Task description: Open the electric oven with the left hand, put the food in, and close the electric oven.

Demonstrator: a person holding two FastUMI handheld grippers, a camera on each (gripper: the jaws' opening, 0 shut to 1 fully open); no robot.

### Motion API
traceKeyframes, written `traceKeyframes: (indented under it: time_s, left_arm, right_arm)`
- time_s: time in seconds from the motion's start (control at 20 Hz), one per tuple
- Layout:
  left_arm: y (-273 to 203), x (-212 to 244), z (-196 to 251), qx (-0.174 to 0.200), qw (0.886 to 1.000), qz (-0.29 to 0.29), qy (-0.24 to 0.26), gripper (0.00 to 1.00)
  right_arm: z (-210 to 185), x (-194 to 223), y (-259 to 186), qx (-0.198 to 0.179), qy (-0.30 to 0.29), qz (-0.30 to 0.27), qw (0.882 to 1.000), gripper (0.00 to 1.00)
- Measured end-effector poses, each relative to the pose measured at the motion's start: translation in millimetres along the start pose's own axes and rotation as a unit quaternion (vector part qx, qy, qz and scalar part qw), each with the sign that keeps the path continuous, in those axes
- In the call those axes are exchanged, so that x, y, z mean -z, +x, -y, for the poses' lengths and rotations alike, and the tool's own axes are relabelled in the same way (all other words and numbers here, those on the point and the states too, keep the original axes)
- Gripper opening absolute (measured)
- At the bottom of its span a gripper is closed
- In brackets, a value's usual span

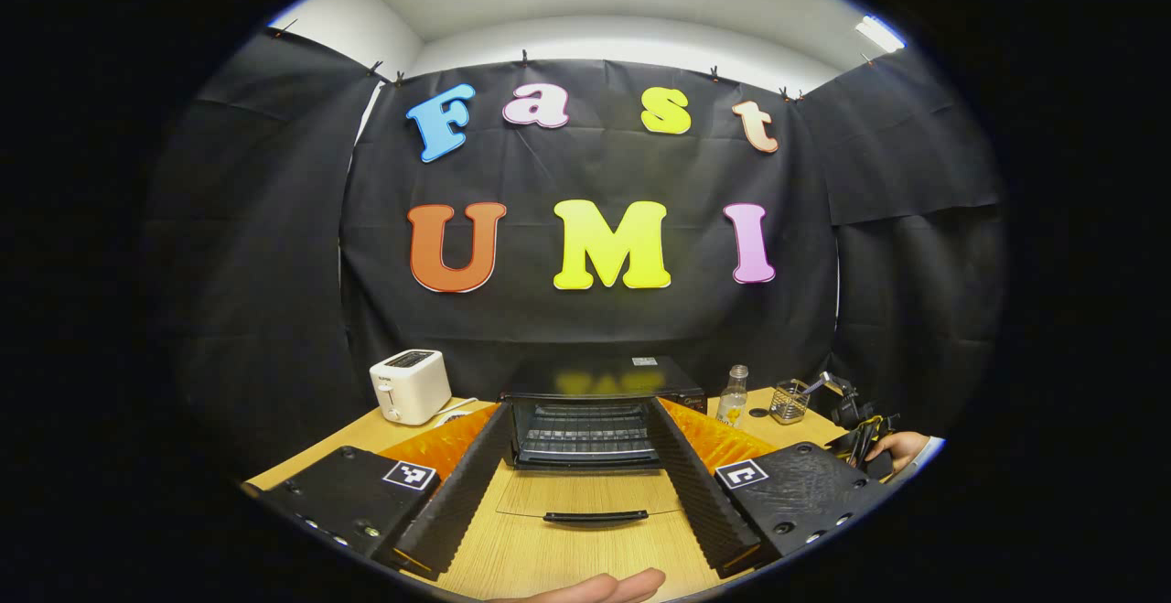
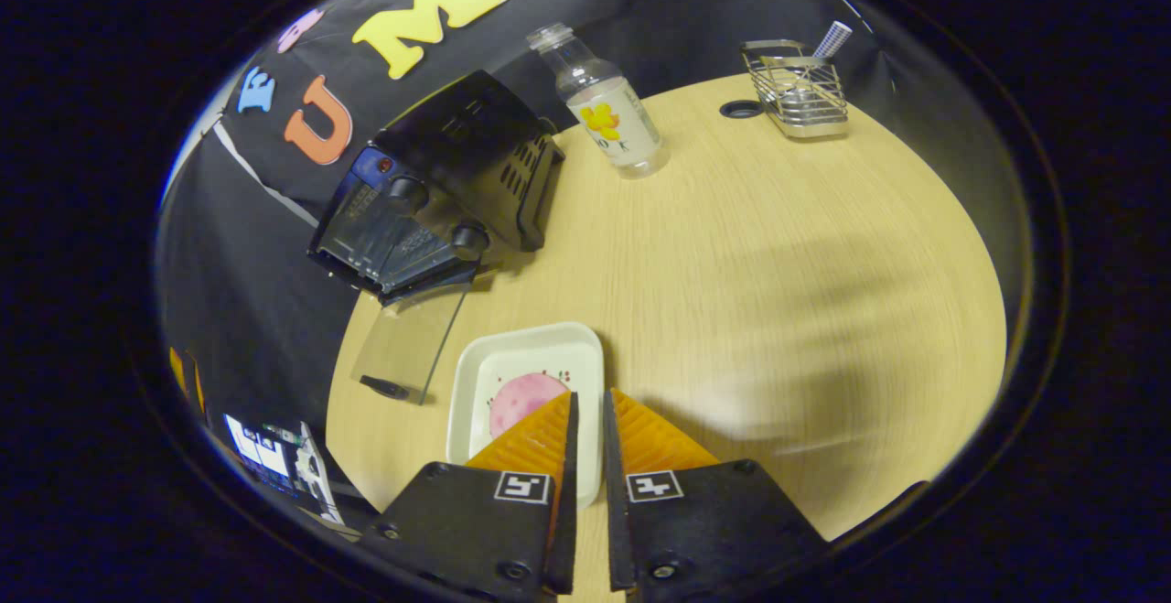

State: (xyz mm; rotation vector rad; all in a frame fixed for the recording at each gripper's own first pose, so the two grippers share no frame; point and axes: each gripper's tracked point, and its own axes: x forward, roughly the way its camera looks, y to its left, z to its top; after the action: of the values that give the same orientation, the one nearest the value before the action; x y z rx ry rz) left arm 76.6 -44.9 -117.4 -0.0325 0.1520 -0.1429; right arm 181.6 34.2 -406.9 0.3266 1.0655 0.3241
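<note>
Left gripper (image 1: 585,466) hung wide apart, holding nothing, aimed straight at the oven (image 1: 595,406) w/ its glass door (image 1: 590,498) flat down on the table (image 1: 540,557). Wire rack visible inside. Toaster (image 1: 410,386) sat left of the oven, bottle (image 1: 732,395) and wire holder (image 1: 789,402) to its right. Right gripper (image 2: 585,420) was clamped on the plate (image 2: 512,374) rim, fingers nearly together; pink food (image 2: 521,400) lay on the plate, just beside the open door.

The oven (image 1: 585,406) stands mid-table, door (image 1: 585,498) down in front. The toaster (image 1: 410,386) sits left; bottle (image 1: 732,395) and basket (image 1: 789,402) right.
</note>
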Motion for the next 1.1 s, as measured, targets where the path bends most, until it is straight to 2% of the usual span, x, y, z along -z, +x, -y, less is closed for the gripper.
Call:
traceKeyframes:
  time_s: [0.1,0.2,0.25,0.3,0.4,0.55,0.7,0.8,0.95,1.05,1.1]
  left_arm:
    - [0.2,3.2,2.2,0.002,1.0,-0.004,0.0,0.95]
    - [1.7,6.6,2.2,0.003,1.0,-0.008,-0.001,0.95]
    - [2.0,6.5,1.7,0.002,1.0,-0.008,-0.001,0.95]
    - [2.3,7.3,1.7,0.001,1.0,-0.009,-0.001,0.95]
    - [2.8,8.0,2.3,0.0,1.0,-0.01,-0.002,0.95]
    - [0.7,9.0,6.5,0.006,1.0,-0.012,-0.001,0.95]
    - [-0.8,5.1,5.1,0.006,1.0,-0.007,0.002,0.95]
    - [-1.4,3.2,5.7,0.007,1.0,-0.003,-0.002,0.95]
    - [-1.9,4.9,5.4,0.01,1.0,-0.005,0.0,0.95]
    - [-3.2,5.9,4.0,0.01,1.0,-0.004,0.005,0.95]
    - [-3.4,7.6,3.2,0.01,1.0,-0.004,0.006,0.95]
  right_arm:
    - [4.0,5.4,5.1,0.009,0.0,-0.006,1.0,0.21]
    - [-1.7,16.6,12.4,0.0,-0.012,-0.021,1.0,0.21]
    - [1.3,28.2,17.5,0.01,-0.027,-0.037,0.999,0.19]
    - [0.3,26.9,11.3,0.009,-0.021,-0.025,0.999,0.1]
    - [-1.7,30.0,21.0,-0.012,0.023,-0.041,0.999,0.02]
    - [-1.0,30.7,19.7,-0.061,0.08,-0.05,0.994,0.02]
    - [7.2,30.2,12.5,-0.089,0.121,-0.047,0.987,0.04]
    - [16.1,27.2,7.5,-0.089,0.128,-0.036,0.987,0.01]
    - [23.1,19.1,-4.5,-0.076,0.12,-0.016,0.99,0.04]
    - [17.0,11.5,-15.4,-0.075,0.108,-0.005,0.991,0.04]
    - [11.5,7.7,-22.2,-0.075,0.102,0.0,0.992,0.0]
